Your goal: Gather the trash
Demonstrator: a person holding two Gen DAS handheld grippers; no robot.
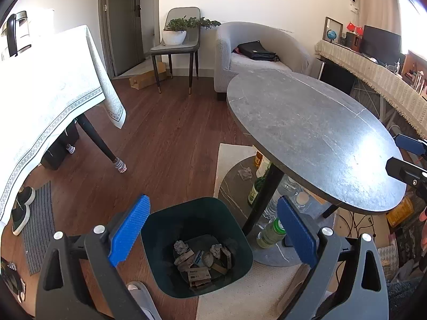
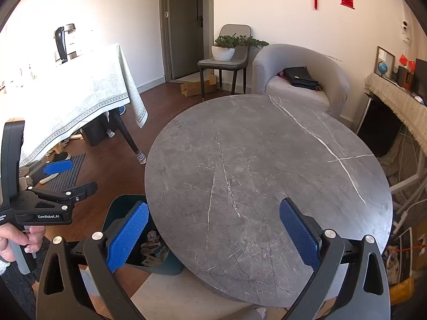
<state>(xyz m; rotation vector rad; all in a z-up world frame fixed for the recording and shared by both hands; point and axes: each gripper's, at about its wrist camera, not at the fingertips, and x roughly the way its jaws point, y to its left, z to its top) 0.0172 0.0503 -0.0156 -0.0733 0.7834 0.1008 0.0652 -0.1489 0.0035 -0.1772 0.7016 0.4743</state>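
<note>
A dark green trash bin point(image 1: 234, 242) stands on the floor beside the round grey marble table point(image 1: 307, 133). It holds crumpled paper and small cartons point(image 1: 202, 262). My left gripper point(image 1: 213, 230) is open and empty, held above the bin. My right gripper point(image 2: 214, 230) is open and empty over the near part of the table top point(image 2: 267, 165). The bin point(image 2: 160, 266) shows at the table's left edge in the right wrist view, and the left gripper point(image 2: 57, 176) appears there too. The right gripper point(image 1: 405, 157) shows at the right edge of the left wrist view.
Bottles point(image 1: 269, 233) and a crumpled paper point(image 1: 245, 173) sit on the table's lower base. A dining table with a white cloth point(image 1: 50, 93) stands left. A grey armchair point(image 1: 256, 53), a chair with a plant point(image 1: 176, 40) and a sideboard point(image 1: 373, 77) stand behind.
</note>
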